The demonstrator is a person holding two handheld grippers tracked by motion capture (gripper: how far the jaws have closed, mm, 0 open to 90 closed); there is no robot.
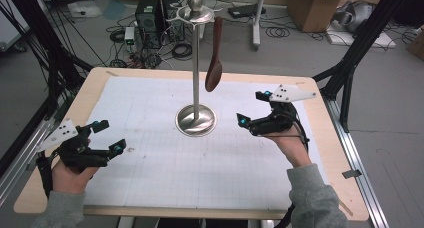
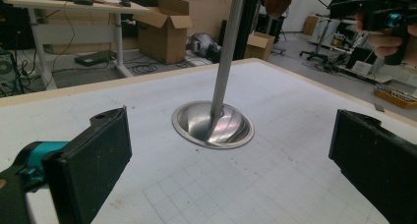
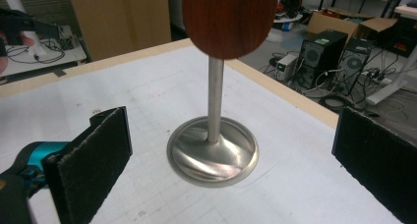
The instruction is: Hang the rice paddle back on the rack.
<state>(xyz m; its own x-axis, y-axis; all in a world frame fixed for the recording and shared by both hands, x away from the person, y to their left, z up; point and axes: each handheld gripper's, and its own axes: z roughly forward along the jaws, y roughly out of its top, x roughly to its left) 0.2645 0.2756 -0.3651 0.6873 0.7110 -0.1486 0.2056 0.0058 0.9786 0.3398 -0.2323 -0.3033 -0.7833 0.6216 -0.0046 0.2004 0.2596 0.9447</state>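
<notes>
Black-jawed, the left hand-held gripper [image 1: 107, 136] hovers released at the tabletop's [image 1: 150, 188] near left; the right hand-held gripper [image 1: 251, 108], also released, faces the steel stand [image 1: 195, 119]. Beyond, a dark reddish wooden spoon [image 1: 215, 63] hangs bowl-down from the stand's top.

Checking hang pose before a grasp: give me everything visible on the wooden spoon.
The wooden spoon is dark reddish-brown with smooth, polished-looking wood. It hangs upright, handle up, from an arm at the top of the metal stand, its oval bowl lowest, beside the pole and clear of the table. Nothing else touches it; the right gripper faces it with open jaws, apart.
</notes>
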